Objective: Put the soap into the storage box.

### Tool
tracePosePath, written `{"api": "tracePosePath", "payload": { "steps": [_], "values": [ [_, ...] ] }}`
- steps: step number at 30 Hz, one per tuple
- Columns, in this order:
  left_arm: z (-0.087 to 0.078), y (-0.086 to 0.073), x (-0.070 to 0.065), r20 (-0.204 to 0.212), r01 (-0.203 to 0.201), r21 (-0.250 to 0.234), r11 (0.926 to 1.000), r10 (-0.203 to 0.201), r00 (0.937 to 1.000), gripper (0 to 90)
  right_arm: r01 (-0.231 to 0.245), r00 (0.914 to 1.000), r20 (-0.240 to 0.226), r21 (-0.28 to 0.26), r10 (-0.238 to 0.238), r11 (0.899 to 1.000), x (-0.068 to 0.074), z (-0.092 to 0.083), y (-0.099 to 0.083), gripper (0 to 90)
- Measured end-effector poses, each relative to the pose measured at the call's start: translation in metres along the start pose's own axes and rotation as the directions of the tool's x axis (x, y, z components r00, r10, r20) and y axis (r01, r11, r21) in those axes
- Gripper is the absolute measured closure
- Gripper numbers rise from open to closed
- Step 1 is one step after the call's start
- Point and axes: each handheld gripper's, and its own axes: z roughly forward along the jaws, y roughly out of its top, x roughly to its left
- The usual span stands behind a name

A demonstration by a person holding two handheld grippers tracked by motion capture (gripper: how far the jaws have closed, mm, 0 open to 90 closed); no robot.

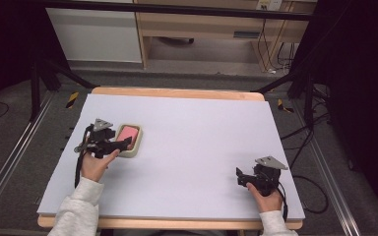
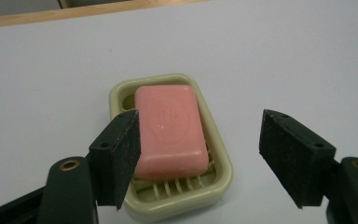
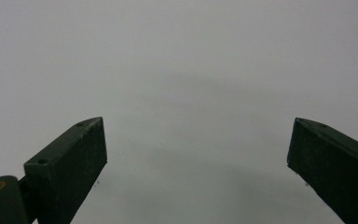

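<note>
A pink bar of soap (image 2: 171,129) lies in a pale green soap dish (image 2: 218,154) with a slotted floor, at the table's left (image 1: 128,133). My left gripper (image 2: 200,156) is open just above the dish's near end, its jaws wide apart with nothing between the pads. In the high view the left gripper (image 1: 126,143) reaches over the dish (image 1: 136,148) from the left. My right gripper (image 1: 239,176) rests low near the table's front right, open, and its own view has the gripper (image 3: 198,154) over bare white surface.
The white table top (image 1: 197,142) has a wooden rim at the back and front. Beyond it are a dark floor, cables and wooden furniture (image 1: 206,29). Metal rails (image 1: 10,157) run along both sides.
</note>
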Motion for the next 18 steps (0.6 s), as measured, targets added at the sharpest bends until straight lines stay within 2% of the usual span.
{"api": "tracePosePath", "payload": {
  "steps": [4,8,9,12,18],
  "values": [
    [-0.008,-0.010,0.001,-0.007,-0.021,-0.012,0.9997,0.021,0.9998,28.5,0.000,1.0000,0.001,0.003,0.000,1.000,-0.001,0.000,-0.001,5.0],
    [-0.022,-0.027,0.004,0.002,-0.002,-0.044,0.9990,0.002,1.0000,25.8,-0.004,1.0000,0.000,0.001,0.004,1.000,-0.003,-0.002,-0.002,5.0],
    [-0.022,-0.027,0.004,0.002,-0.002,-0.044,0.9990,0.002,1.0000,25.7,-0.004,1.0000,0.000,0.001,0.004,1.000,-0.003,-0.002,-0.002,5.0],
    [-0.029,-0.040,0.009,-0.017,0.014,-0.057,0.9983,-0.015,0.9997,25.2,-0.018,0.9998,0.007,0.000,0.018,1.000,-0.007,-0.004,-0.004,5.0],
    [-0.037,-0.058,0.016,-0.012,0.021,-0.043,0.9988,-0.022,0.9997,23.8,-0.019,0.9996,0.020,0.016,0.019,1.000,-0.010,-0.005,-0.006,5.1]
  ]
}}
